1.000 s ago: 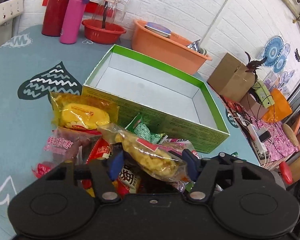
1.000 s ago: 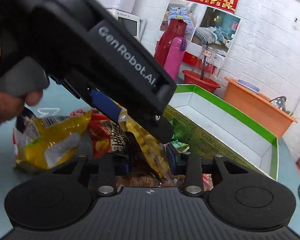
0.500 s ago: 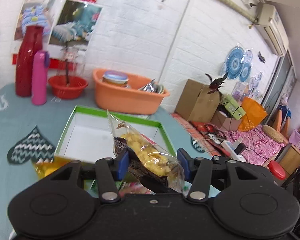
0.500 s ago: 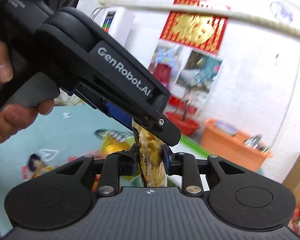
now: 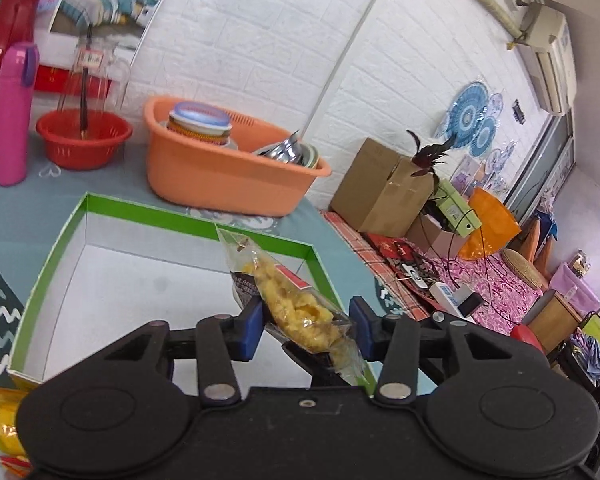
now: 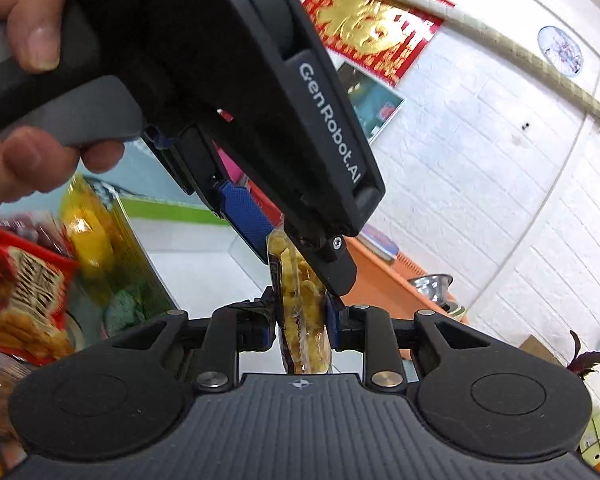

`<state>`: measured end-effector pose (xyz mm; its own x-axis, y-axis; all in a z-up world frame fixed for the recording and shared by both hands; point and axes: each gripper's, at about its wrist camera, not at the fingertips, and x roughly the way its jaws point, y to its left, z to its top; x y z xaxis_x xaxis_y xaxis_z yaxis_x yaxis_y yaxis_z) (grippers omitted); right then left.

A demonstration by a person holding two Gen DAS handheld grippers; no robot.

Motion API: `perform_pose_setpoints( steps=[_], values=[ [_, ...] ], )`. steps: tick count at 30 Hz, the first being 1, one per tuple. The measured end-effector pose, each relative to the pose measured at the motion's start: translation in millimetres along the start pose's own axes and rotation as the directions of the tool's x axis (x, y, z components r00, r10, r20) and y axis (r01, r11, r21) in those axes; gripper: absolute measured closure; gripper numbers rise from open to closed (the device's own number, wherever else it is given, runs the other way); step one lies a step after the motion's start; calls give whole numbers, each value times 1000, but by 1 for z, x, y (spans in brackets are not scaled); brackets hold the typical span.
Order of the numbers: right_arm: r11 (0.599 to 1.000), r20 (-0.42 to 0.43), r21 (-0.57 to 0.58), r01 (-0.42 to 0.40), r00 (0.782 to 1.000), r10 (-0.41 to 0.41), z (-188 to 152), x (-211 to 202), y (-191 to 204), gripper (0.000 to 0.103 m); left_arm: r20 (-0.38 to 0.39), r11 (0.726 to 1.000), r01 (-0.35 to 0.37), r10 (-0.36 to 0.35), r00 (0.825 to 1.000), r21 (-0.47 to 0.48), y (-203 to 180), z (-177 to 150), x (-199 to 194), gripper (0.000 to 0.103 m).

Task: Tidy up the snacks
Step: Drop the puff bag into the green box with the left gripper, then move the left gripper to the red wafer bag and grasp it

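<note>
Left wrist view is showing the snack packet (image 5: 290, 306) hanging in the air over the near right corner of the open green-edged box (image 5: 52, 256), which is sitting on the counter (image 5: 28, 200). Left gripper (image 5: 306, 326) jaws are standing wide, packet lying loose between them; left pad looks to be touching it, right pad is clear. Whether that counts as a grip, can't tell.

Right wrist view is giving the real hold: right gripper (image 6: 300, 322) jaws are nearly closed and pinching the packet (image 6: 302, 308) across its lower half.

Handling guess: light, crinkly clear film, slippery; contents look like brittle yellow chips, so hard squeezing is risking crumbs. Better to be pinching the sealed end or the flat of the bag, not the bulge.

Only the right view is showing the person's hand (image 6: 24, 80) on the left tool's handle and the remaining snack pile (image 6: 32, 280) left of the box. Only the left view is showing the box floor bare, plus the orange basin (image 5: 220, 176) behind it.
</note>
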<state>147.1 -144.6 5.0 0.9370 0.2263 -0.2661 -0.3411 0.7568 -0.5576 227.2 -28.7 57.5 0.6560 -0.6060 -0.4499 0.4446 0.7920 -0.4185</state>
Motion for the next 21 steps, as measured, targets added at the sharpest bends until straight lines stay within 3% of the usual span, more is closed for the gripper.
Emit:
perform_pose_setpoints(
  steps=[2, 3, 4, 5, 6, 7, 9, 12, 16, 21],
  values=[
    [1000, -24, -2, -13, 1000, 13, 0, 16, 1, 61, -13, 1000, -16, 16, 1000, -15, 8, 0, 9, 21],
    [1000, -36, -2, -19, 999, 19, -1, 22, 2, 61, -17, 1000, -21, 21, 1000, -17, 11, -1, 12, 15],
    [999, -54, -2, -37, 998, 37, 1, 25, 0, 51, -23, 999, -34, 33, 999, -17, 14, -2, 15, 0],
    [998, -76, 7, -55, 996, 56, 2, 31, -1, 39, -31, 998, -56, 55, 998, -19, 16, -3, 17, 0],
    [998, -82, 27, -57, 995, 59, 2, 32, -2, 13, -31, 996, -88, 87, 996, -23, 17, -5, 16, 0],
    [997, -69, 59, -48, 996, 52, 3, 27, -5, 0, -21, 992, -120, 120, 993, -23, 17, -7, 12, 0],
    [992, -49, 118, -44, 998, 50, 4, 15, -14, 0, 4, 988, -155, 155, 988, -3, 16, -10, 0, 0],
    [969, -34, 239, -63, 997, 73, 12, -11, -31, 0, 8, 990, -144, 144, 989, -6, 10, -9, -22, 0],
    [912, 29, 401, -84, 996, 78, 11, -61, -51, 0, 31, 989, -149, 149, 988, 17, -17, -11, -59, 0],
    [862, 73, 500, -88, 996, 60, -6, -125, -58, 0, 53, 986, -140, 136, 989, 88, -60, -43, -98, 0]
  ],
)
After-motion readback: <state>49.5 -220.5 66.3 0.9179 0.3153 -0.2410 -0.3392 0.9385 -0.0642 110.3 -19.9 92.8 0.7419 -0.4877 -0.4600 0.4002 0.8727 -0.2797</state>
